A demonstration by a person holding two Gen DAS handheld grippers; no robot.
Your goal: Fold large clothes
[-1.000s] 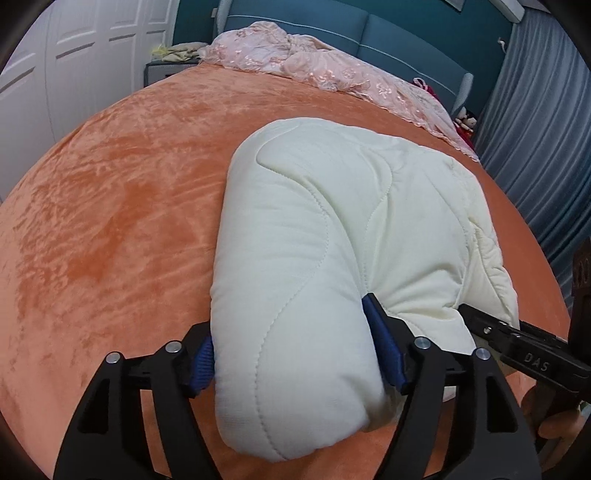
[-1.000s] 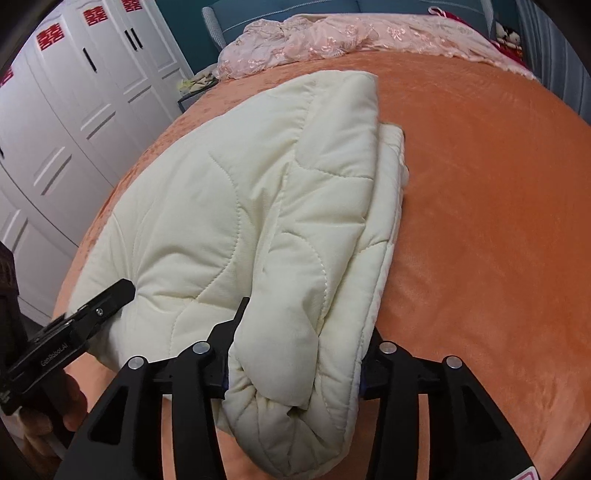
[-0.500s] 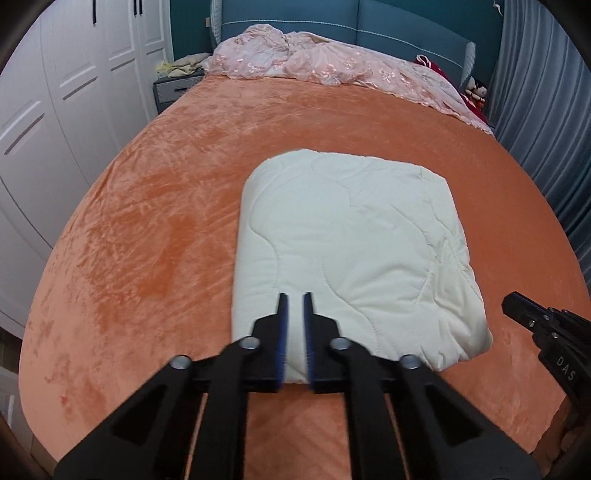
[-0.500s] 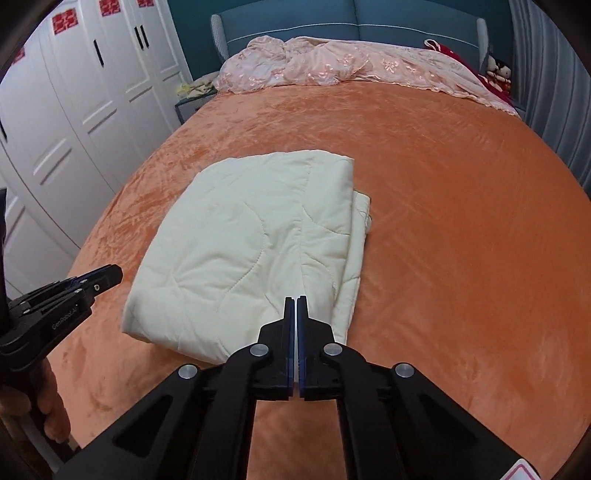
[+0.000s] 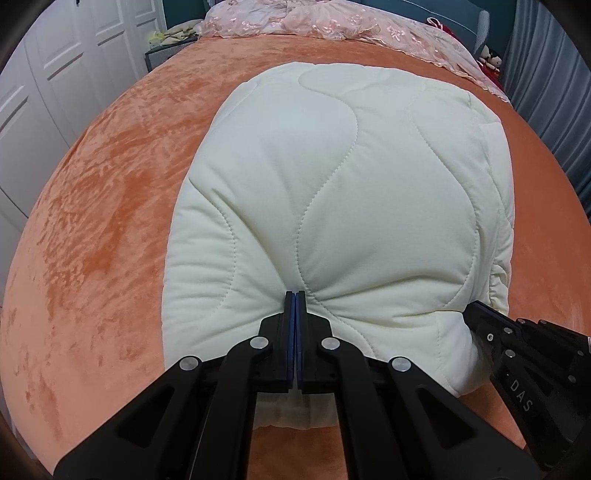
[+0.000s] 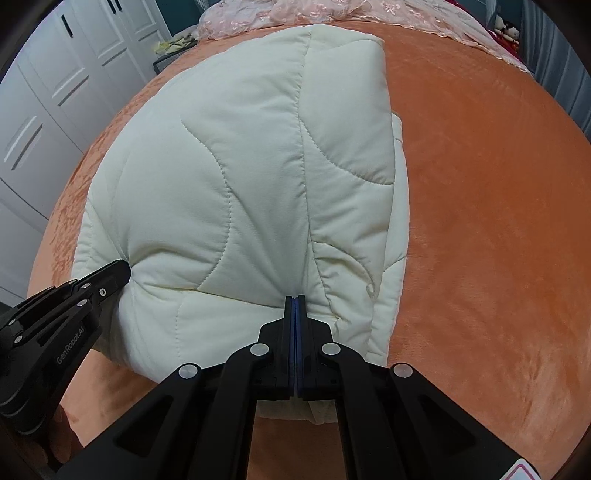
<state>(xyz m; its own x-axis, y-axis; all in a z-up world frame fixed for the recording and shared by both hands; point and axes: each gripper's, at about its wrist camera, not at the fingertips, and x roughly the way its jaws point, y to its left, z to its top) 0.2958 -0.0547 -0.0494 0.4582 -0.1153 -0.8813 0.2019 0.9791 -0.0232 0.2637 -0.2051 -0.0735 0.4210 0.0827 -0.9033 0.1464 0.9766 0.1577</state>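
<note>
A folded cream quilted garment (image 5: 351, 203) lies on the orange bed cover (image 5: 92, 221). My left gripper (image 5: 295, 293) is shut, blue pads together, and its tip presses into the garment's near edge, where the padding puckers around it. In the right wrist view the same garment (image 6: 240, 184) shows a layered fold along its right side. My right gripper (image 6: 295, 297) is shut too, its tip dug into the near edge close to that fold. Each view catches the other gripper at the garment's edge: the right gripper (image 5: 476, 314), the left gripper (image 6: 118, 269). No fabric shows between either pair of pads.
A pink lace cloth (image 5: 332, 22) lies heaped at the bed's far end. White wardrobe doors (image 5: 55, 74) stand to the left, with a nightstand (image 5: 162, 55) beside the bed. Grey-blue curtains (image 5: 554, 74) hang on the right. Bare orange cover (image 6: 480, 221) stretches right of the garment.
A second ago both grippers stood open around the garment's near edge. They let go, pulled back and shut, and have now come down with shut tips pressing into the folded garment.
</note>
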